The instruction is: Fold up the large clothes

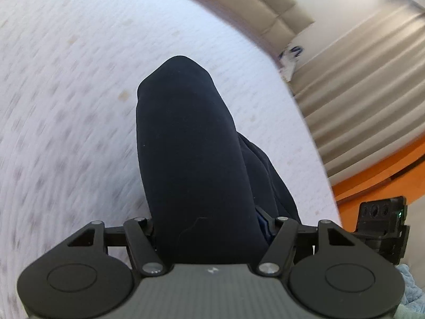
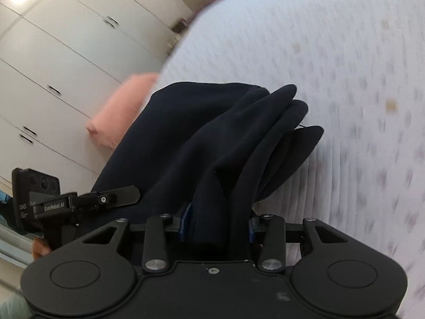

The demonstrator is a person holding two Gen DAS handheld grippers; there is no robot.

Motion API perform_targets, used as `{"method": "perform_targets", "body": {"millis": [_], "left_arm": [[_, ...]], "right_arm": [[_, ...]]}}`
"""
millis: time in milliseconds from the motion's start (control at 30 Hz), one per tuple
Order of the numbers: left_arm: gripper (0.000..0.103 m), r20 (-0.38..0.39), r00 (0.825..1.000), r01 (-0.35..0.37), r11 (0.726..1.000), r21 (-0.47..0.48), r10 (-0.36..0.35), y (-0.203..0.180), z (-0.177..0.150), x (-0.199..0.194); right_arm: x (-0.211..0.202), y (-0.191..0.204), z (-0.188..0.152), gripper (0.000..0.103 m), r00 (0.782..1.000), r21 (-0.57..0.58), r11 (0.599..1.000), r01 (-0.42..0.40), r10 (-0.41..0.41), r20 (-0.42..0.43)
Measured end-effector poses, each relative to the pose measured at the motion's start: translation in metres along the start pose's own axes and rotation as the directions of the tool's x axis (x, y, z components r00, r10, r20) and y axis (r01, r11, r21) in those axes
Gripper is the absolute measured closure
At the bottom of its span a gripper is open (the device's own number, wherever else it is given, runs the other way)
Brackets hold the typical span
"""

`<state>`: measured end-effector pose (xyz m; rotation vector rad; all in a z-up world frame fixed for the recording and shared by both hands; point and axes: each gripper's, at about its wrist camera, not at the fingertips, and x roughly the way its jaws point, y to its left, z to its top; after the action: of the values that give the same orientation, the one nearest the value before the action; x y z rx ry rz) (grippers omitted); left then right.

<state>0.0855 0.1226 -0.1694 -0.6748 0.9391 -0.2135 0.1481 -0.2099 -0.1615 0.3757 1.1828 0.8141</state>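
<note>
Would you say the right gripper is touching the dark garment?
Touching: the right wrist view shows the right gripper shut on the dark garment, with fabric bunched between its blue pads.

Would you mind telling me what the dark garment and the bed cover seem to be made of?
Dark garment: soft matte navy knit, probably cotton jersey; it drapes in rounded folds without shine. Bed cover: white woven fabric, likely cotton, with fine ribbed lines and small faded printed marks.

The dark garment [image 1: 191, 159] hides the fingertips of the left hand-held gripper [image 1: 209, 228]; in the right wrist view it likewise covers those of the right hand-held gripper [image 2: 216, 228]. The bed sheet [image 2: 358, 106] is motion-blurred, its small print unreadable. A pink item [image 2: 119, 109] at centre left is blurred and partly hidden.
</note>
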Motion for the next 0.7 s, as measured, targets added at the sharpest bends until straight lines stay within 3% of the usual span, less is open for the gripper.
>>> {"method": "perform_targets", "body": {"millis": [100, 133, 167, 267, 333, 433, 533, 600, 633, 667, 700], "left_arm": [[0.031, -0.043, 0.999, -0.034, 0.997, -0.075, 0.031, 0.044, -0.031, 0.019], [0.027, -0.051, 0.998, -0.051, 0.993, -0.106, 0.045, 0.058, -0.040, 0.026], [0.020, -0.058, 0.997, -0.062, 0.988, -0.140, 0.054, 0.072, -0.047, 0.031], [0.023, -0.009, 1.000, -0.008, 0.978, -0.208, 0.006, 0.094, -0.047, 0.018], [0.029, 0.013, 0.999, -0.048, 0.988, -0.150, 0.051, 0.089, -0.038, -0.002], [0.035, 0.053, 0.992, -0.117, 0.993, -0.008, 0.117, 0.067, -0.019, -0.033], [0.041, 0.087, 0.992, -0.097, 0.989, 0.108, 0.087, 0.035, -0.013, -0.048], [0.053, 0.056, 0.998, -0.030, 0.989, 0.147, 0.022, 0.021, -0.015, -0.043], [0.057, 0.036, 0.999, -0.004, 0.987, 0.163, -0.001, 0.019, -0.019, -0.041], [0.066, 0.014, 1.000, 0.011, 0.983, 0.182, -0.014, 0.013, -0.025, -0.034], [0.073, -0.012, 1.000, 0.018, 0.979, 0.202, -0.016, 0.010, -0.035, -0.025]], "right_arm": [[0.030, -0.008, -0.029, 0.053, 0.995, 0.013, 0.998, 0.067, -0.066, -0.069], [0.035, -0.009, -0.037, 0.049, 0.992, 0.004, 0.995, 0.103, -0.102, -0.067], [0.036, -0.010, -0.042, 0.036, 0.992, 0.024, 0.994, 0.110, -0.109, -0.058], [0.020, -0.013, -0.043, 0.033, 0.993, 0.104, 0.988, 0.116, -0.114, -0.029], [-0.002, 0.001, -0.038, 0.033, 0.988, 0.069, 0.986, 0.154, -0.155, 0.000], [-0.027, 0.045, -0.028, 0.032, 0.967, -0.074, 0.968, 0.241, -0.233, 0.100], [-0.019, 0.086, -0.012, 0.032, 0.937, -0.188, 0.926, 0.327, -0.292, 0.193], [0.010, 0.100, -0.003, 0.053, 0.927, -0.256, 0.896, 0.363, -0.319, 0.198], [0.026, 0.104, -0.001, 0.078, 0.925, -0.289, 0.881, 0.374, -0.329, 0.192], [0.044, 0.104, -0.001, 0.093, 0.922, -0.311, 0.870, 0.384, -0.342, 0.182], [0.059, 0.101, -0.003, 0.094, 0.917, -0.324, 0.858, 0.398, -0.360, 0.175]]}}
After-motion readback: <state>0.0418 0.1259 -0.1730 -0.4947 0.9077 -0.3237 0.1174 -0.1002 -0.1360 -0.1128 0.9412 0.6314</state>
